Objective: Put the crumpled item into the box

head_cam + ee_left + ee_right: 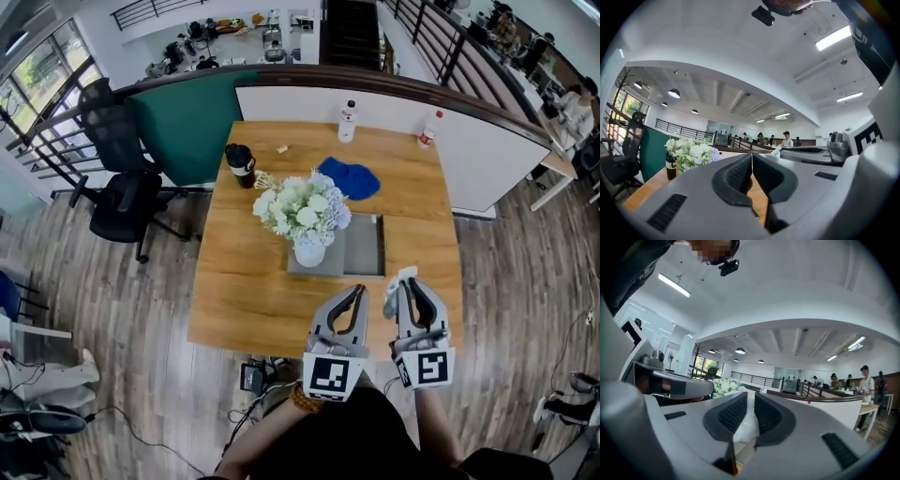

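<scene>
My right gripper (403,283) hovers over the table's near right edge, shut on a white crumpled item (406,276). In the right gripper view the white wad (747,425) is squeezed between the two dark pads (732,414). Beside it, my left gripper (356,292) is shut, and in the left gripper view its pads (740,174) meet with nothing between them. The grey box (365,246) lies open in the middle of the wooden table (244,291), a short way beyond both grippers.
A white vase of pale flowers (306,214) stands at the box's left part. Behind it are a blue cloth (350,178), a black mug (241,164) and two bottles (348,120) at the far edge. An office chair (122,178) stands left of the table.
</scene>
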Demonstrator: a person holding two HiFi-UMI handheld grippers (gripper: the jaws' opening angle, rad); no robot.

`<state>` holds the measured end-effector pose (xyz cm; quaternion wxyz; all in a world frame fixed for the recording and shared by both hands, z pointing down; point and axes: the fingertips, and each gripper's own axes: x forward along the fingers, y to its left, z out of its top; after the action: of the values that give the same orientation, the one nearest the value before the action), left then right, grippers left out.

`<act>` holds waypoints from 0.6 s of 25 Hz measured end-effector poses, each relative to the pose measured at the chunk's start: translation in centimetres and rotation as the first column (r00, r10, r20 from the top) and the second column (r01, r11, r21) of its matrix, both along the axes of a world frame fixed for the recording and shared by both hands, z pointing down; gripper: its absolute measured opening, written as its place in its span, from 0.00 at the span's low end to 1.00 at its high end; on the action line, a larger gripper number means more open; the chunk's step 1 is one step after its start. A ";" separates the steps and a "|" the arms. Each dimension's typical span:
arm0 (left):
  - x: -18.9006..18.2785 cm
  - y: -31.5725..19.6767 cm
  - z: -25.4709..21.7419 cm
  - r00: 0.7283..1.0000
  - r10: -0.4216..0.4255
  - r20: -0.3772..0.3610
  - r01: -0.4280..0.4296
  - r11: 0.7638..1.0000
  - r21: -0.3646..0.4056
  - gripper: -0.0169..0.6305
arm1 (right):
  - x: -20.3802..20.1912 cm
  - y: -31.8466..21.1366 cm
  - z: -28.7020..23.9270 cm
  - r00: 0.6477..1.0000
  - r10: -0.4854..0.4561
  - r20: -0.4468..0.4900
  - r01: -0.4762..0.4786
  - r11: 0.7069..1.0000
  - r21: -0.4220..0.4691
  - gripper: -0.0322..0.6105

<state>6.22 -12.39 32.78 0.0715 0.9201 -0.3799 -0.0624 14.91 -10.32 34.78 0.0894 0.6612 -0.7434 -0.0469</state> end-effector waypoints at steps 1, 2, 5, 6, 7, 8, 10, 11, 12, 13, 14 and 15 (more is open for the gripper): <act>0.8 -0.2 0.1 1.000 -0.012 0.009 0.012 1.000 0.009 0.07 | 0.7 -0.7 0.6 1.000 -0.018 0.002 0.018 1.000 -0.004 0.13; 1.4 -0.4 0.1 1.000 -0.026 0.018 0.025 0.999 0.026 0.07 | 1.5 -1.4 1.2 0.999 -0.035 0.003 0.035 0.999 -0.004 0.13; 2.3 -0.5 1.5 0.995 -0.074 0.069 0.072 0.997 0.034 0.07 | 3.0 -3.4 2.3 0.997 -0.076 0.006 0.076 0.997 0.016 0.13; 2.5 -0.6 2.3 0.992 -0.087 0.089 0.086 0.996 0.016 0.07 | 3.4 -3.8 2.8 0.997 -0.082 0.012 0.082 0.997 0.011 0.13; 2.8 -0.7 3.1 0.990 -0.092 0.107 0.092 0.996 -0.002 0.07 | 3.8 -4.0 3.3 0.996 -0.083 0.020 0.083 0.997 0.001 0.13; 3.2 -0.7 3.6 0.989 -0.087 0.123 0.090 0.996 -0.018 0.07 | 4.2 -4.2 3.7 0.996 -0.081 0.028 0.081 0.997 -0.010 0.13; 4.5 -0.8 4.3 0.988 -0.060 0.142 0.066 0.997 -0.031 0.07 | 5.0 -4.5 4.6 0.997 -0.075 0.028 0.075 0.997 -0.027 0.13; 5.3 -1.0 4.5 0.988 -0.045 0.147 0.049 0.998 -0.028 0.07 | 5.3 -4.9 5.2 0.997 -0.072 0.025 0.073 0.997 -0.034 0.13; 5.9 -1.2 4.7 0.988 -0.032 0.149 0.035 0.999 -0.019 0.07 | 5.3 -5.2 5.8 0.997 -0.070 0.025 0.071 0.997 -0.041 0.13; 6.4 -1.3 4.8 0.989 -0.025 0.149 0.027 1.000 -0.012 0.07 | 5.2 -5.3 6.6 0.997 -0.070 0.027 0.071 0.996 -0.051 0.13; 6.8 -1.3 4.9 0.989 -0.024 0.146 0.026 1.000 -0.009 0.07 | 5.0 -5.2 7.3 0.997 -0.074 0.030 0.076 0.995 -0.065 0.13; 7.0 -1.3 5.0 0.990 -0.030 0.140 0.032 0.999 -0.013 0.07 | 4.8 -5.0 8.1 0.996 -0.082 0.032 0.085 0.993 -0.084 0.13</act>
<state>13.26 -13.65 37.82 0.0506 0.9156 -0.3988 0.0042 19.74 -15.32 42.90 0.1050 0.6257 -0.7729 -0.0094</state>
